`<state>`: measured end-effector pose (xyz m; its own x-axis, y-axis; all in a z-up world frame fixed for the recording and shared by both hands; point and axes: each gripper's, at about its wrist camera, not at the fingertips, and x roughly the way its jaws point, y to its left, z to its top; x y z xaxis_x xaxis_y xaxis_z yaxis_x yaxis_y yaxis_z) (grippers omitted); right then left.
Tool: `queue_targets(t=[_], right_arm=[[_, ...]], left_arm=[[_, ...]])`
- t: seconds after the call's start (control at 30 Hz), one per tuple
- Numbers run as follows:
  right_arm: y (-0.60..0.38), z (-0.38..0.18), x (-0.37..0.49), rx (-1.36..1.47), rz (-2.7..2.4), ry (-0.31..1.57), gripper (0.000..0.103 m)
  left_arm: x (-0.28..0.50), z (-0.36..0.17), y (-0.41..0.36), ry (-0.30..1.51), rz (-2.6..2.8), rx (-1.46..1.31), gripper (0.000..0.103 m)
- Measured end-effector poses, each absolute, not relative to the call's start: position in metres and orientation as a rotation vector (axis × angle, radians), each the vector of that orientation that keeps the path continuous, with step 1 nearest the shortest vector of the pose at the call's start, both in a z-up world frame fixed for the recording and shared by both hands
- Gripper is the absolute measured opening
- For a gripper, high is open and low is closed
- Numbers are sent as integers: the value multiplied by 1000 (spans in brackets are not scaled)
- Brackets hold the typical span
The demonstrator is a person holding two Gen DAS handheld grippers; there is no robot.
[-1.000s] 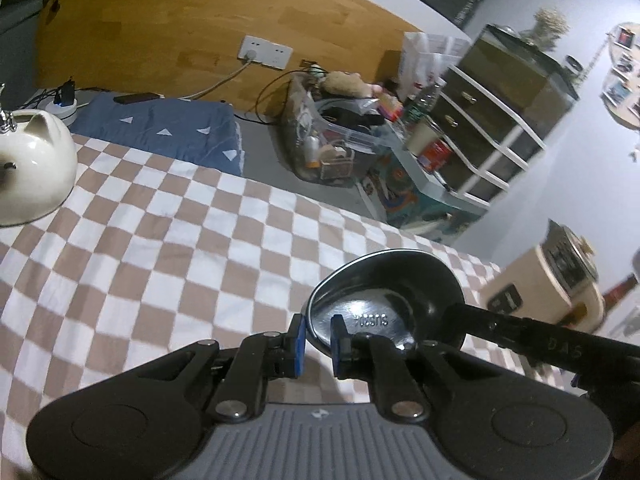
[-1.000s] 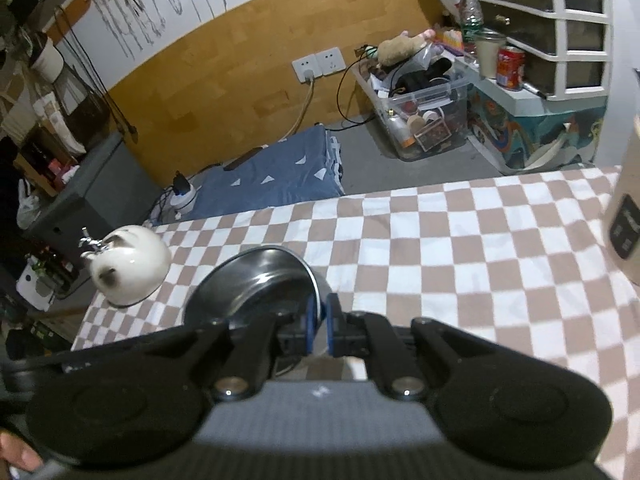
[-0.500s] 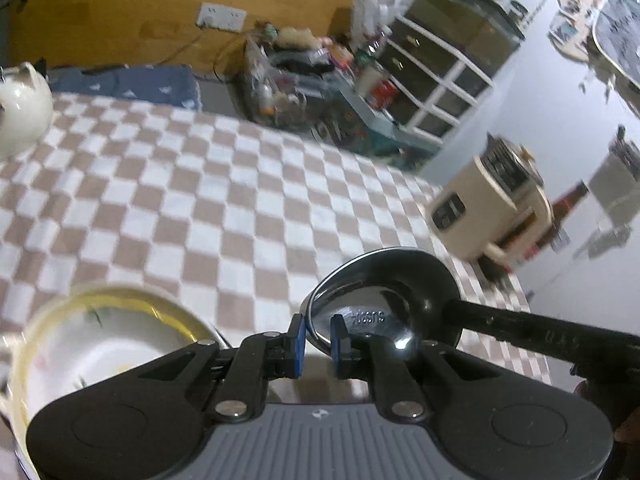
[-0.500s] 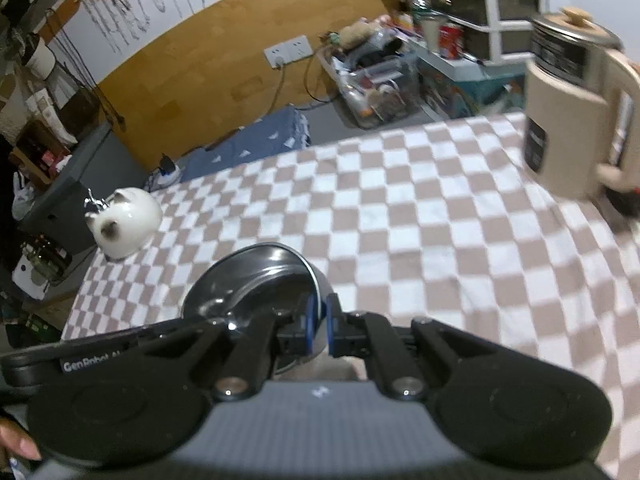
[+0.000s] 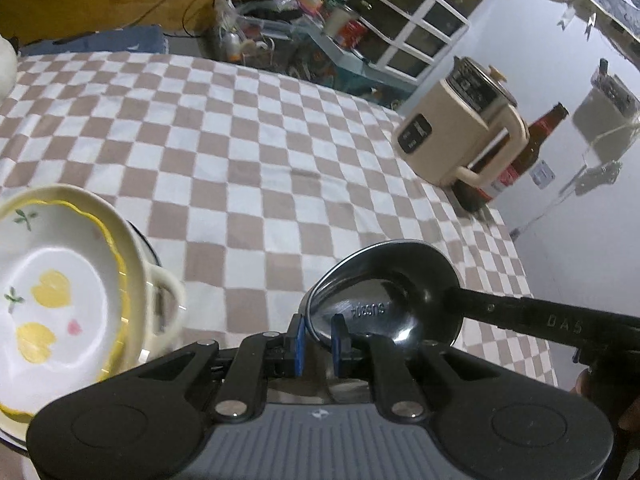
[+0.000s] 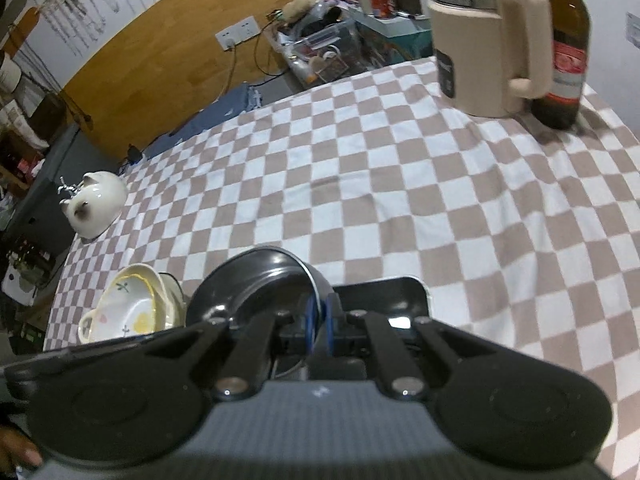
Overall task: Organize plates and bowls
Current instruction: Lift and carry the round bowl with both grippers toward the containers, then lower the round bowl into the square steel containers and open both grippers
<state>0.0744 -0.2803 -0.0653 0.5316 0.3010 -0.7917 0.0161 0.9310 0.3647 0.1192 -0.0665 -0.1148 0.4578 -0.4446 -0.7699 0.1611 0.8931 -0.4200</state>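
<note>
Both grippers hold one steel bowl by opposite rims above the checkered tablecloth. My left gripper (image 5: pixel 319 338) is shut on the near rim of the steel bowl (image 5: pixel 384 296). My right gripper (image 6: pixel 318 320) is shut on the other rim of the steel bowl (image 6: pixel 256 280). A white plate with yellow hearts (image 5: pixel 52 292) lies in a cream handled bowl (image 5: pixel 160 300) at the left. The same stack (image 6: pixel 132 308) shows left of the steel bowl in the right wrist view.
A beige electric kettle (image 5: pixel 460 132) and a brown beer bottle (image 5: pixel 532 148) stand at the table's right edge. A white cat-shaped teapot (image 6: pixel 96 202) sits far left. A black tray-like object (image 6: pixel 384 300) lies under my right gripper. Cluttered bins and drawers stand beyond the table.
Both grippers have carried the steel bowl back and up, so more of the table shows. The plate stack has come fully into view at the left, the kettle and bottle at the right.
</note>
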Motion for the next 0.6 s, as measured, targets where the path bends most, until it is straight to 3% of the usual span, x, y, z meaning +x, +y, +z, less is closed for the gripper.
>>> queue_targets(t=[0.6], right_arm=[[-309, -94, 80, 358, 173, 1067, 8]], left_arm=[[121, -135, -99, 1166, -385, -255, 18]])
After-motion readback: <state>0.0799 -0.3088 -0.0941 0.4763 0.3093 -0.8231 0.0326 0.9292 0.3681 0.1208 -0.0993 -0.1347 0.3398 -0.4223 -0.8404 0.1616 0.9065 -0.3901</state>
